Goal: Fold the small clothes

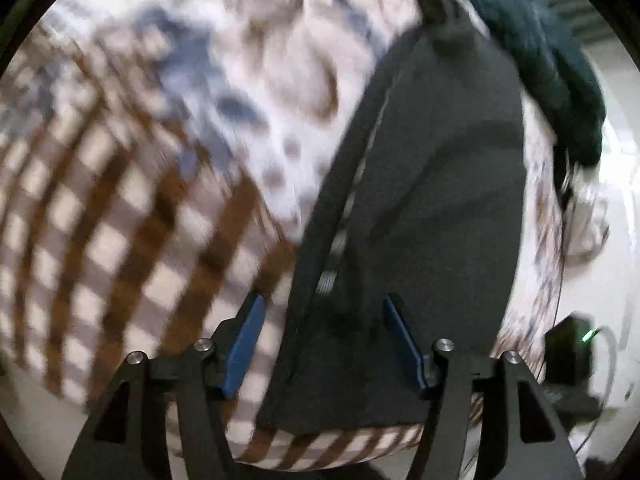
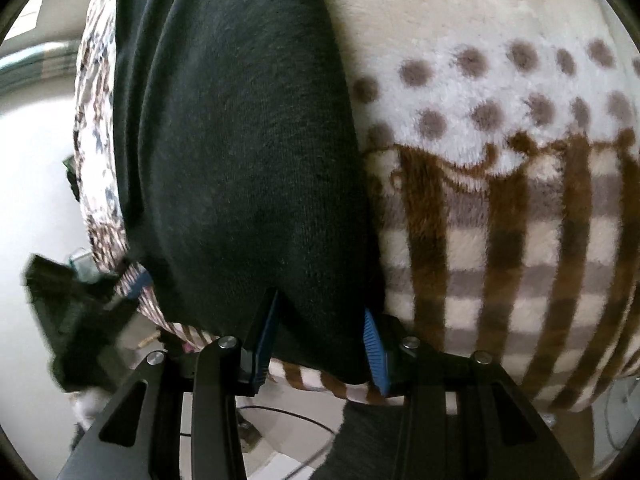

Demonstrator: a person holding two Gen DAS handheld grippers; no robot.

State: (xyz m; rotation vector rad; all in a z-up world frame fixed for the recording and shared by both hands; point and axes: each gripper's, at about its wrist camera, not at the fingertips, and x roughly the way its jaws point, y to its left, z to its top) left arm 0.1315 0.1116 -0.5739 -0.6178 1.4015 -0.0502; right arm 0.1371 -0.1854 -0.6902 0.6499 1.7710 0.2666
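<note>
Blue-padded fingers (image 1: 246, 344) of the left hand-held gripper (image 1: 323, 340) stand well apart at the bottom of the left wrist view, and the near end of a dark garment (image 1: 432, 216) lies between them with nothing pinched. That garment — dark grey, with a pale striped seam along its left side — runs away from the camera as a long flat strip over a plush blanket (image 1: 120, 208) patterned in brown checks, spots and blue blotches. The view is blurred by motion. Beyond the garment's far end sits a dark teal cloth (image 1: 552, 64), and off to the right a small black box (image 1: 568, 348) shows a green light.

From the right wrist view, the right hand-held gripper (image 2: 324, 340) likewise has its blue fingers (image 2: 376, 354) spread, one at either side of the dark garment's (image 2: 248, 152) near edge; whether they touch the fabric cannot be told. The garment lies along the blanket's (image 2: 500, 216) left part, close to its edge, with brown stripes and grey-brown dots exposed to its right. At the lower left, the blurred black frame of the other tool (image 2: 76, 320) is near the blanket's edge.
</note>
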